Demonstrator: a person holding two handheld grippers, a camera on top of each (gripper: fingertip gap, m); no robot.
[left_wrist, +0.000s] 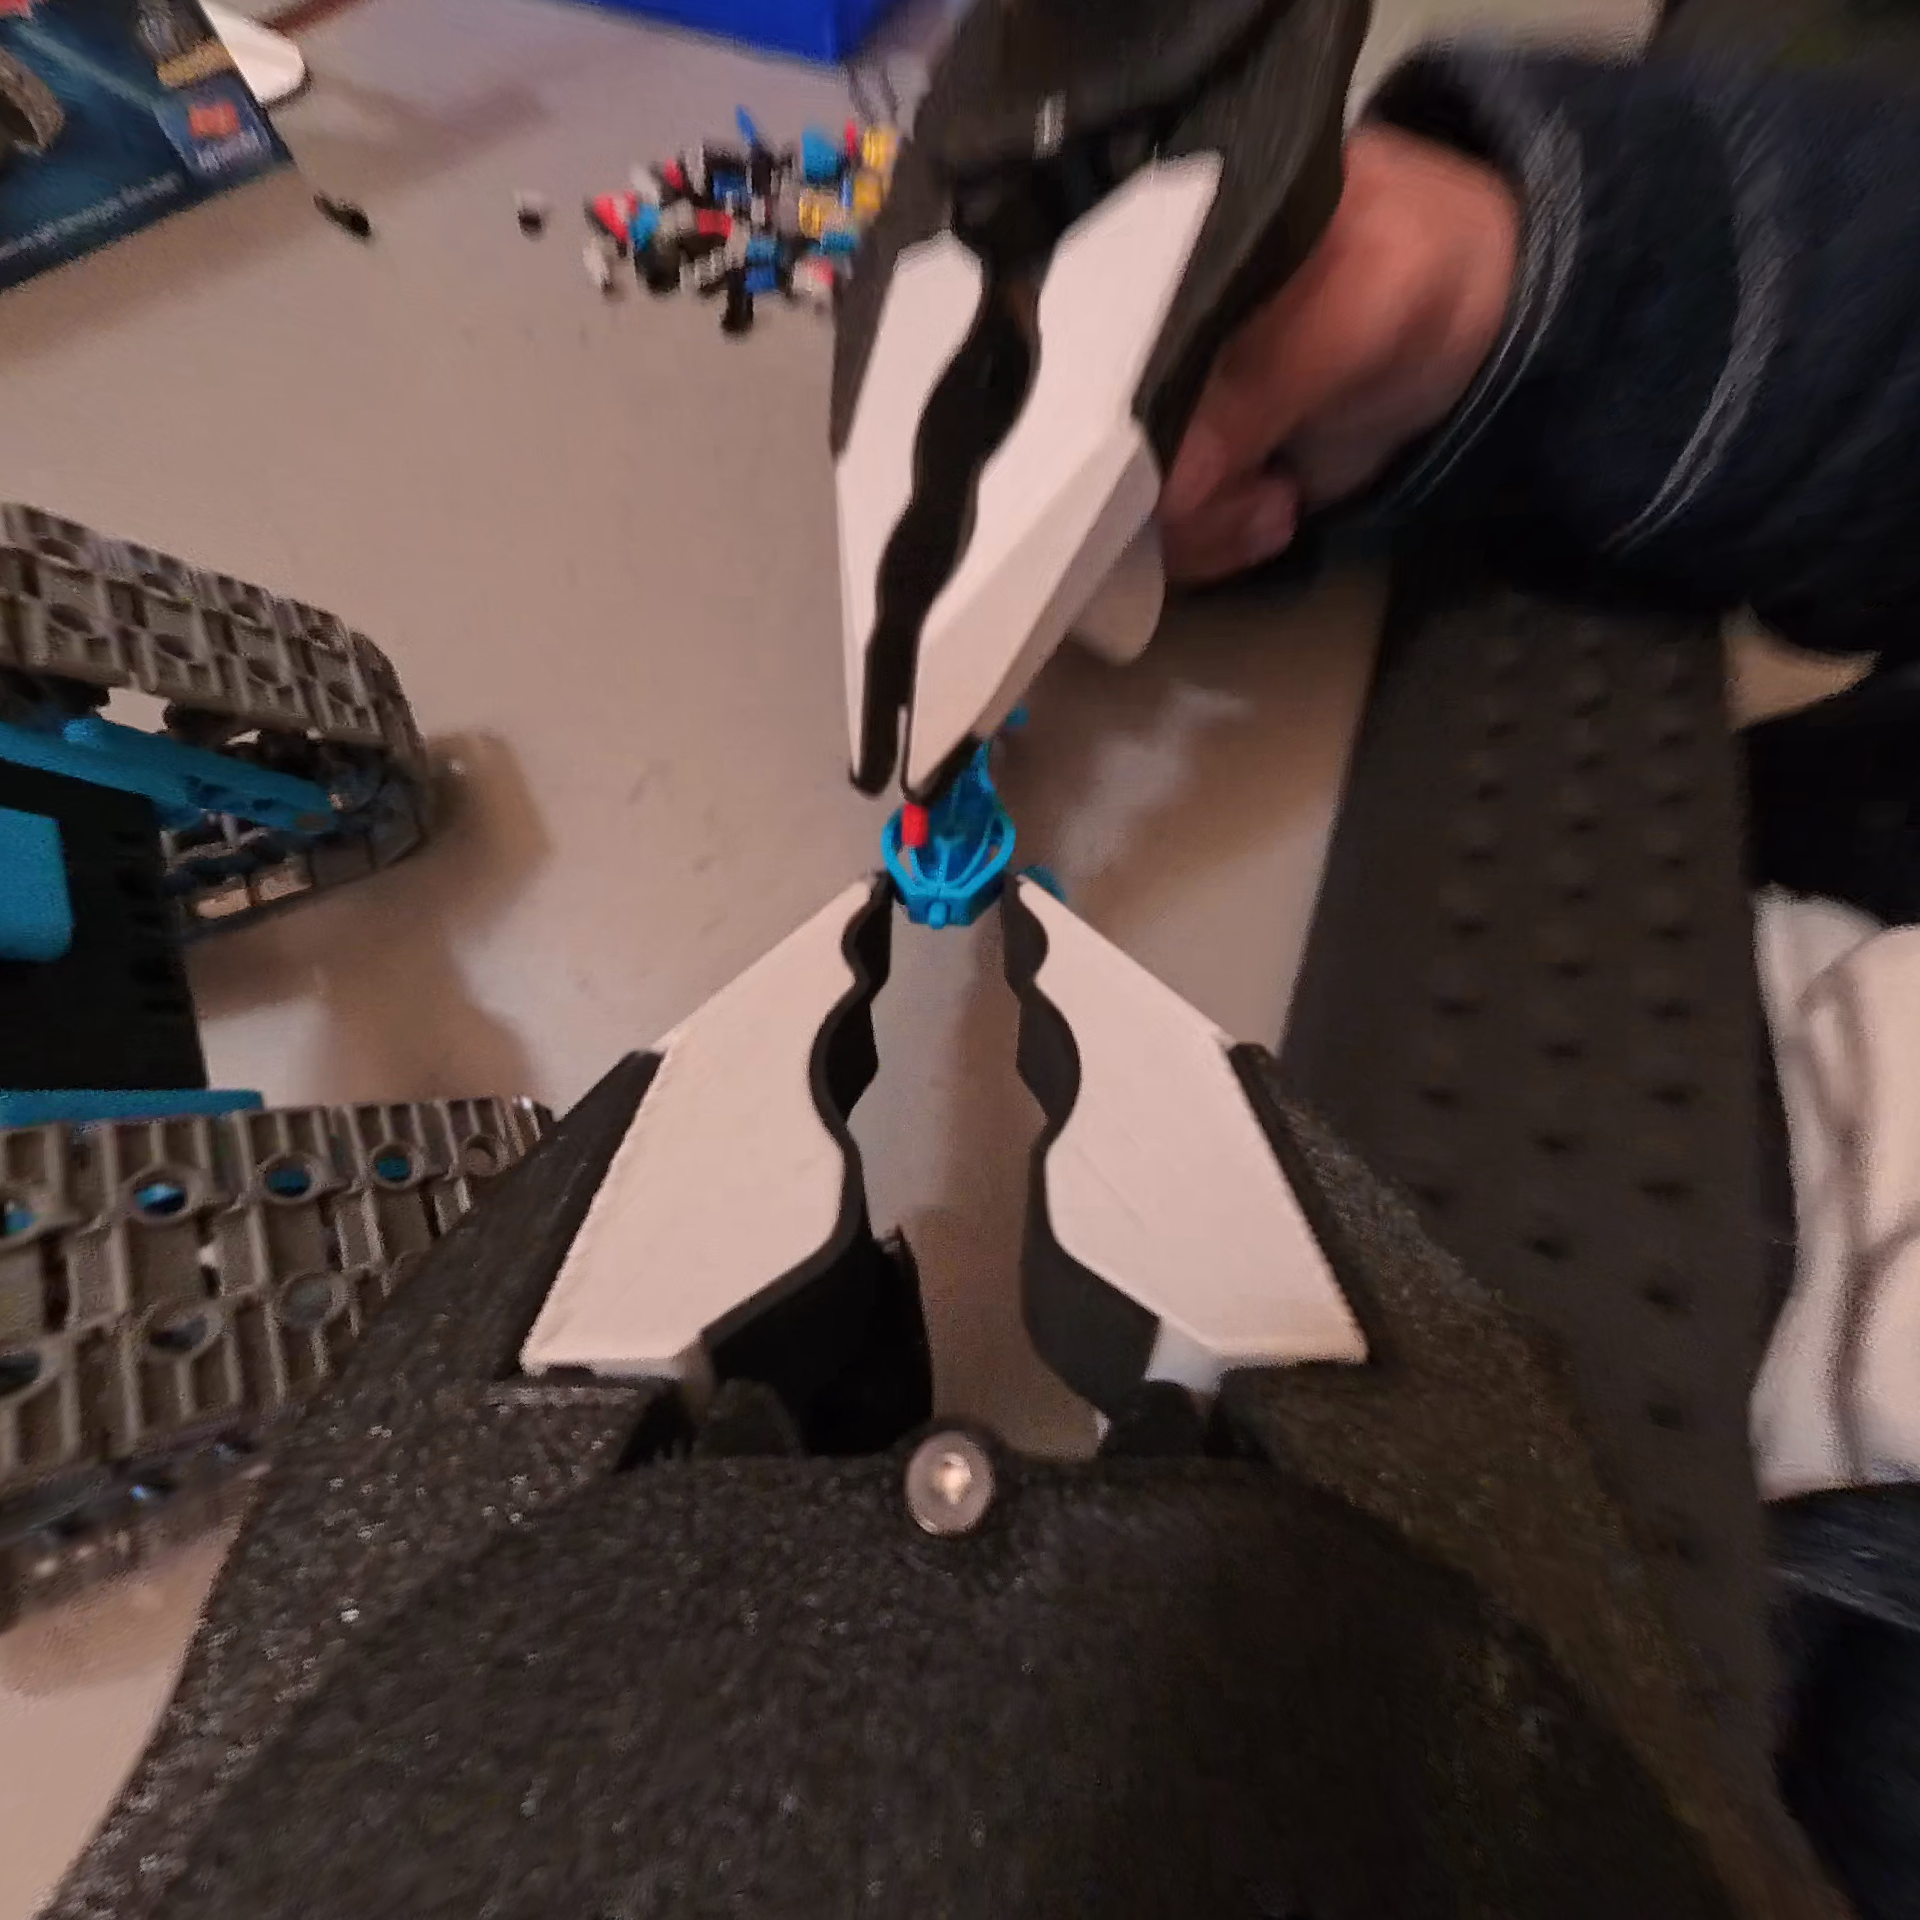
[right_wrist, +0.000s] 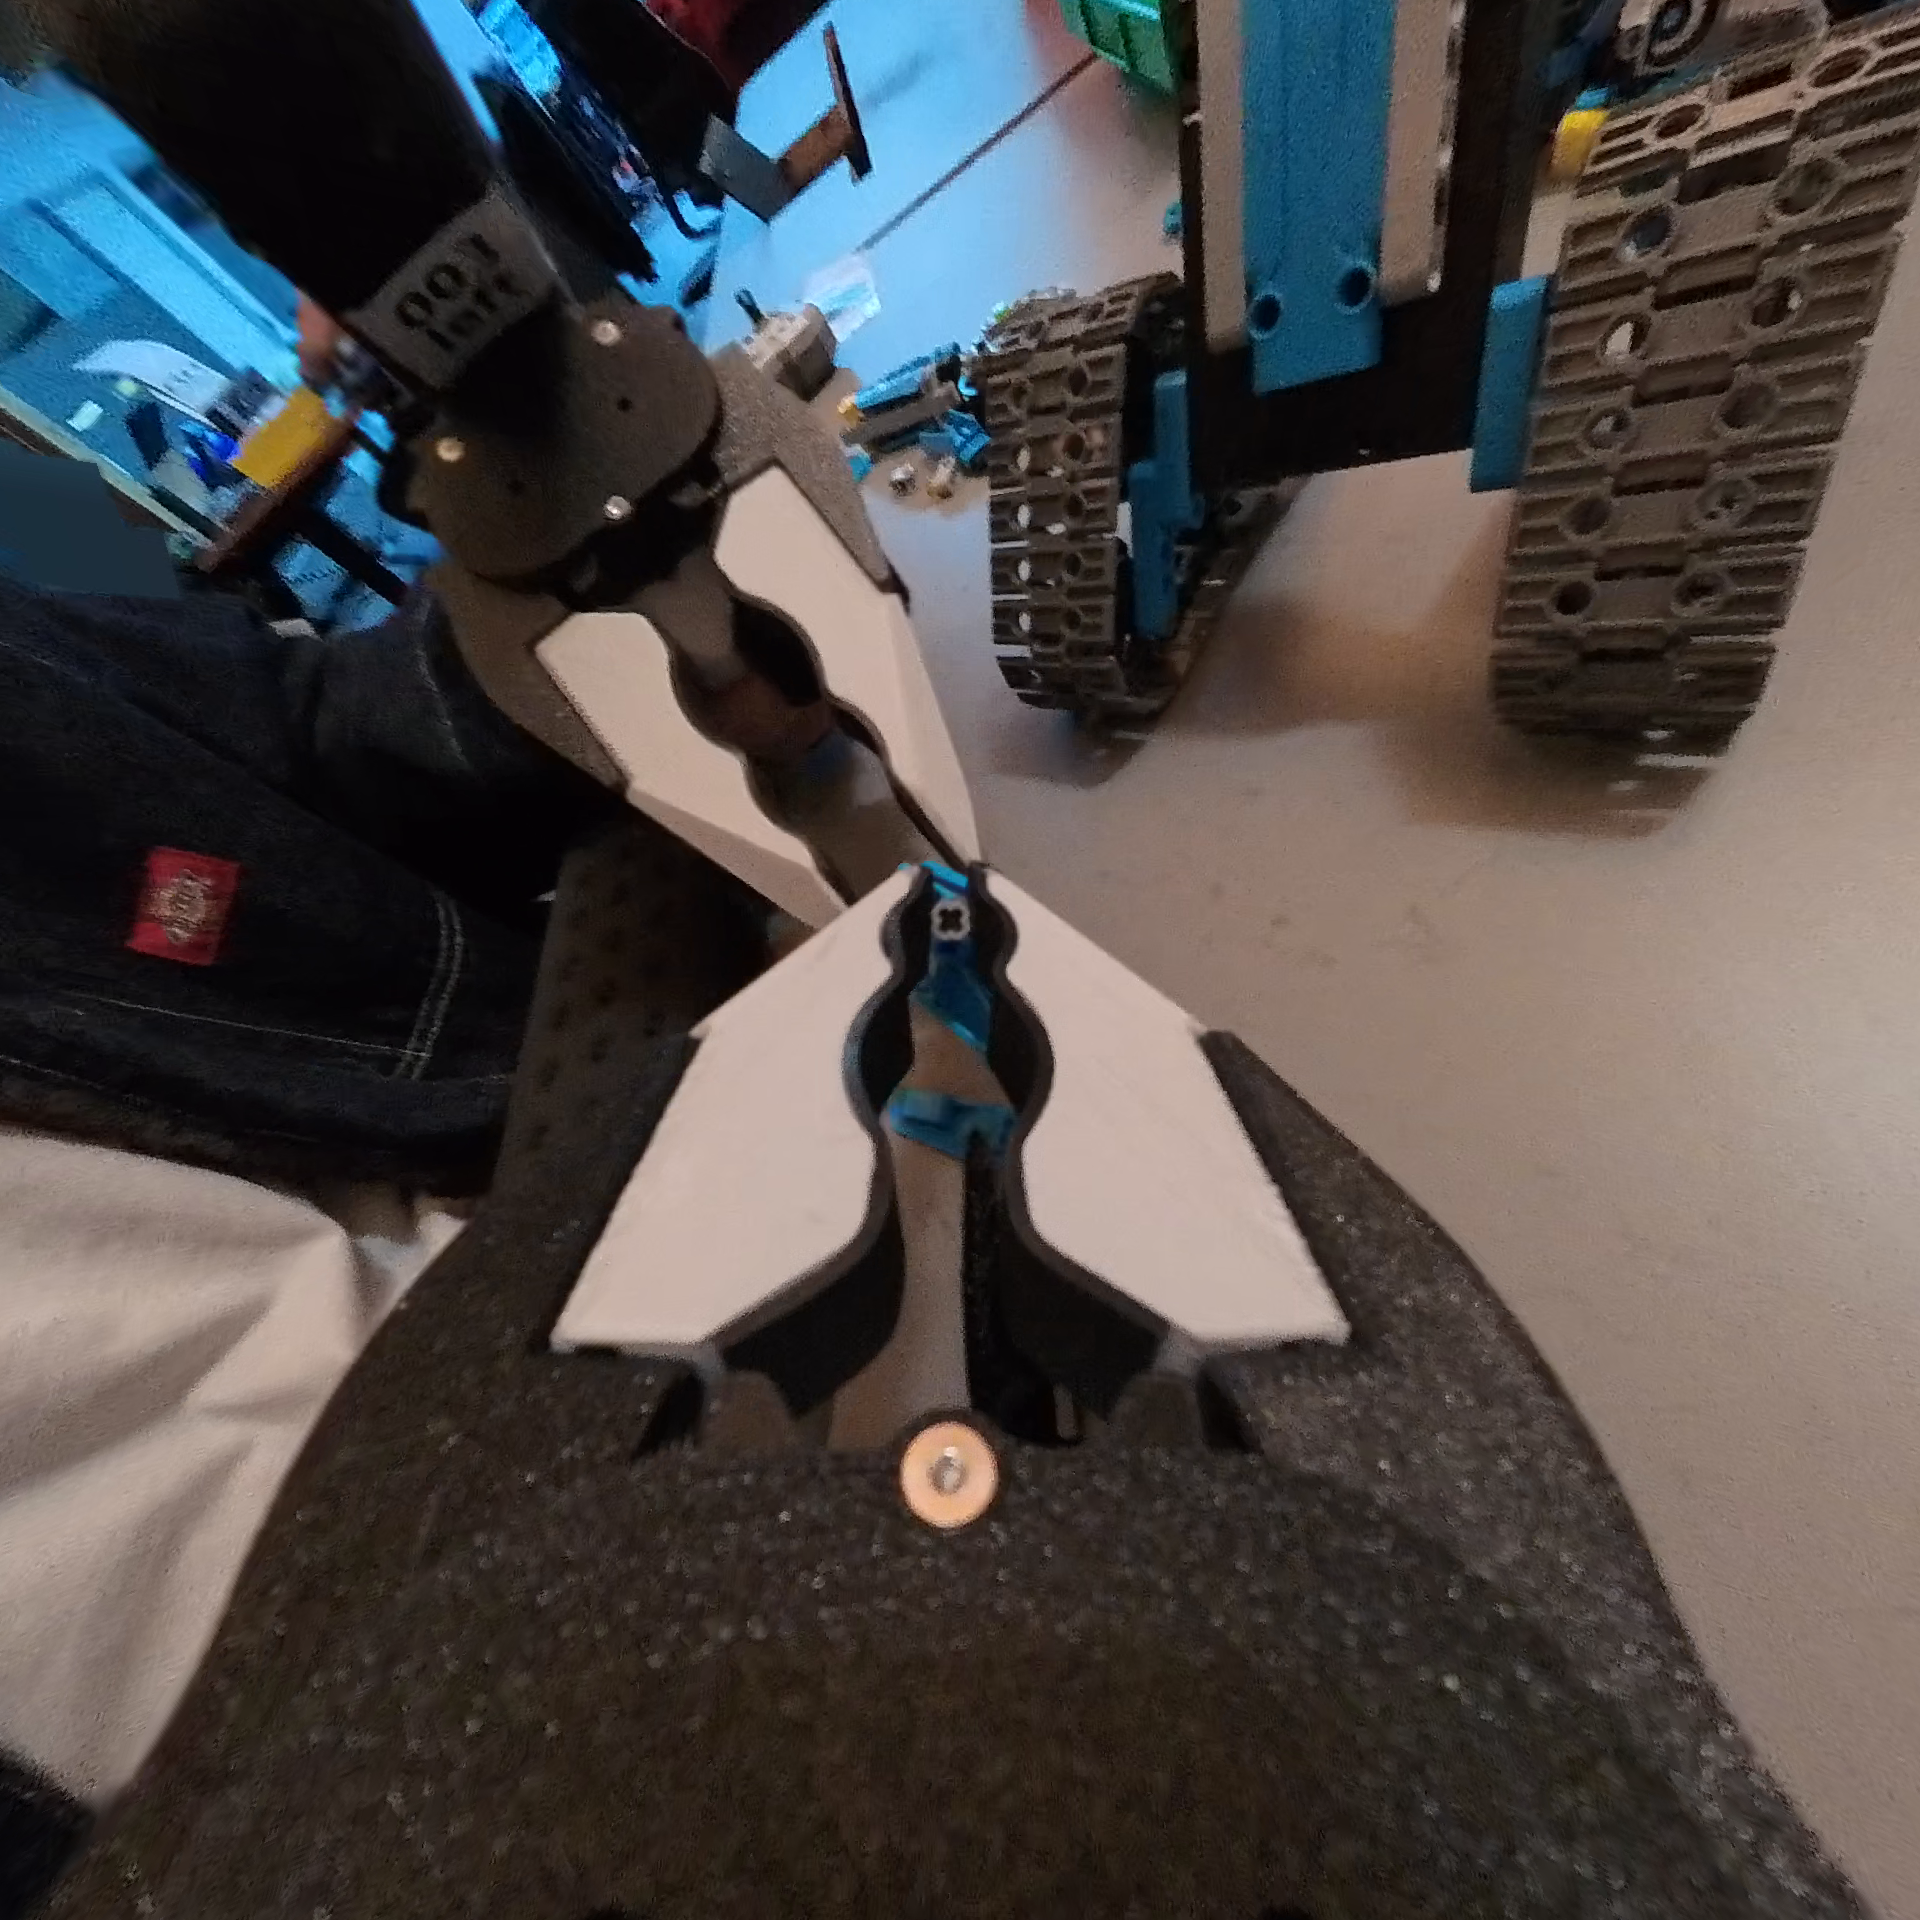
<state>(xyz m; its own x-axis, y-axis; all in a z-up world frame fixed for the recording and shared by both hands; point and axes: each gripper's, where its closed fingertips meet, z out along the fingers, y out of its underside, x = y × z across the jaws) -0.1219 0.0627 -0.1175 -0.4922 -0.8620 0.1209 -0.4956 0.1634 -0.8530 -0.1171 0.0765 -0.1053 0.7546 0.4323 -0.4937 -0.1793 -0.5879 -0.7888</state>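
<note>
My left tool (left_wrist: 940, 883) has its two fingers a little apart, with a small blue plastic part (left_wrist: 948, 864) caught between the tips. The part looks like an open cage-shaped building piece, and I judge it is pinched from both sides so its upper opening stays exposed. My right tool (left_wrist: 894, 774) comes down from above with its tips nearly together, clamped on a small red peg (left_wrist: 916, 823) whose lower end sits at the top of the blue part. They appear to touch, though blur keeps me from telling how deep the peg sits.

From the right wrist view, my right tool (right_wrist: 948, 883) is closed around something with a cross-shaped light end at the tips, and blue plastic (right_wrist: 951, 997) shows in the gap behind it. The left tool (right_wrist: 914, 842) meets it tip to tip from the upper left.

Both tools hang just above the pale tabletop (left_wrist: 520, 520). A tracked toy vehicle (right_wrist: 1621, 436) with grey treads and blue beams stands near on the left side. A heap of small coloured building pieces (left_wrist: 738, 218) lies farther off, beside a printed box (left_wrist: 114, 135). A hand (left_wrist: 1351, 353) in a dark sleeve grips the right tool.
</note>
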